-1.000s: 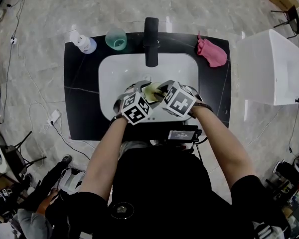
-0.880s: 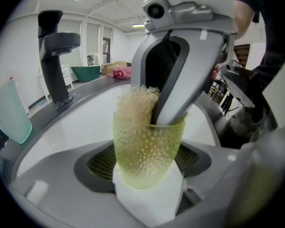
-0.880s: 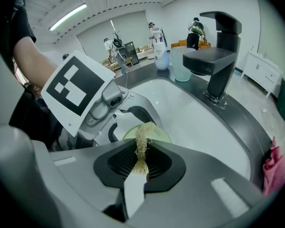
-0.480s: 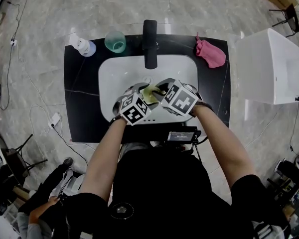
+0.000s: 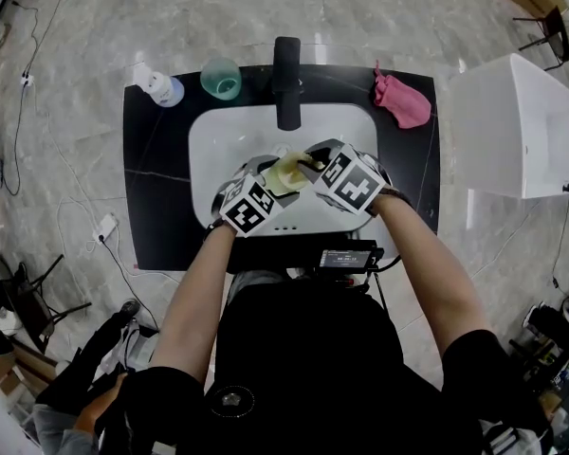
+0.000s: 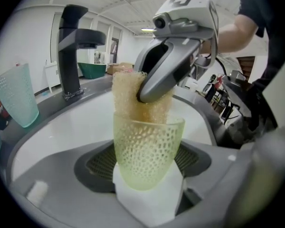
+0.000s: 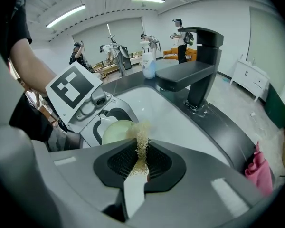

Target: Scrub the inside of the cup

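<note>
Cup's place: we hold the yellow-green cup [image 6: 147,151] over the white basin [image 5: 218,131], in front of the black faucet [image 5: 286,79], with its mouth turned toward our other tool
Left gripper: our left gripper [image 5: 266,184] has its jaws spread wide and pressed on the cup's lower wall, near the base, leaving the rim free
Right gripper: our right gripper [image 7: 141,164] is pinched almost closed on a tan sponge [image 6: 126,91], which is squashed thin between the pads
Sponge's place: its lower part sits inside the cup and its upper part stands out above the rim
Step, as we judge it: scrubbing is in hand, but we cannot tell how clean the inside is
How the cup will handle: we judge it light, thin, translucent plastic with a honeycomb-dimpled wall; it is likely springy enough to go oval under a hard squeeze, and slippery if wet
Where to hold: low on the wall, where the base stiffens it and the mouth is open for the sponge
How the sponge will handle: it is soft and yielding, so we would press it sideways against the wall
Risk: a hard push could lever the cup out of our left jaws
</note>
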`<state>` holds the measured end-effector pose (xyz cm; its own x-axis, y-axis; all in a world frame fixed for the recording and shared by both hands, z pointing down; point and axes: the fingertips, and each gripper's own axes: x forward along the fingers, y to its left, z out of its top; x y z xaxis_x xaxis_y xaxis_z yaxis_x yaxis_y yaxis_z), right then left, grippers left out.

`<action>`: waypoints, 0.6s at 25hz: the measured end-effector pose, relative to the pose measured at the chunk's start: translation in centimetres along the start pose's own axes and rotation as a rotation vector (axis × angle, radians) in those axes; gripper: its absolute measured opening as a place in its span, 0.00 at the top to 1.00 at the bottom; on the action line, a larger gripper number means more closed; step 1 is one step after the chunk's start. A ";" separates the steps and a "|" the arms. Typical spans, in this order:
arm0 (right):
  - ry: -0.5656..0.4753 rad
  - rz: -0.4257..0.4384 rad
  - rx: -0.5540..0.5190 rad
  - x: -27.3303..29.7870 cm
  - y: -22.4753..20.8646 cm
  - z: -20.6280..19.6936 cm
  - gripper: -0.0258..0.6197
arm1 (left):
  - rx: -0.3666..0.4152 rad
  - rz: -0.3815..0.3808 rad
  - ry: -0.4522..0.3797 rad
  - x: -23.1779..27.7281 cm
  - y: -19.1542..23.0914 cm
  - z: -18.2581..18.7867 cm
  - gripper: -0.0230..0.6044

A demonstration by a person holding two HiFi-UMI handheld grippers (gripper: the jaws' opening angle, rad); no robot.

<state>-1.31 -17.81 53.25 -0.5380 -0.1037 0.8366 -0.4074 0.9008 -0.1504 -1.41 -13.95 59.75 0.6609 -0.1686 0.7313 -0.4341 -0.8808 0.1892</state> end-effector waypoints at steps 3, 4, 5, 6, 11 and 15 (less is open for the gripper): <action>0.001 0.005 0.014 -0.3 0.0 -0.2 0.89 | -0.010 0.016 -0.001 -0.3 0.3 -0.1 0.38; 0.004 0.014 0.026 -0.2 0.1 -0.2 0.89 | -0.020 0.022 -0.006 -0.4 0.5 -0.2 0.38; 0.007 0.027 0.040 -0.2 0.2 -0.3 0.89 | -0.030 0.027 -0.011 -0.5 0.8 -0.2 0.38; 0.011 0.040 0.053 -0.2 0.4 -0.4 0.89 | -0.038 0.033 -0.015 -0.6 1.1 -0.3 0.38; 0.018 0.093 0.080 0.0 1.4 -1.0 0.89 | -0.052 0.049 -0.011 -0.7 1.6 -0.7 0.38; 0.019 0.129 0.074 0.0 2.3 -0.8 0.89 | -0.038 0.048 -0.001 -0.5 1.4 -0.6 0.38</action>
<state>-1.63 -15.40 53.40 -0.5757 0.0198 0.8174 -0.3892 0.8725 -0.2953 -2.69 -14.80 60.02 0.6395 -0.2108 0.7393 -0.4882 -0.8542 0.1787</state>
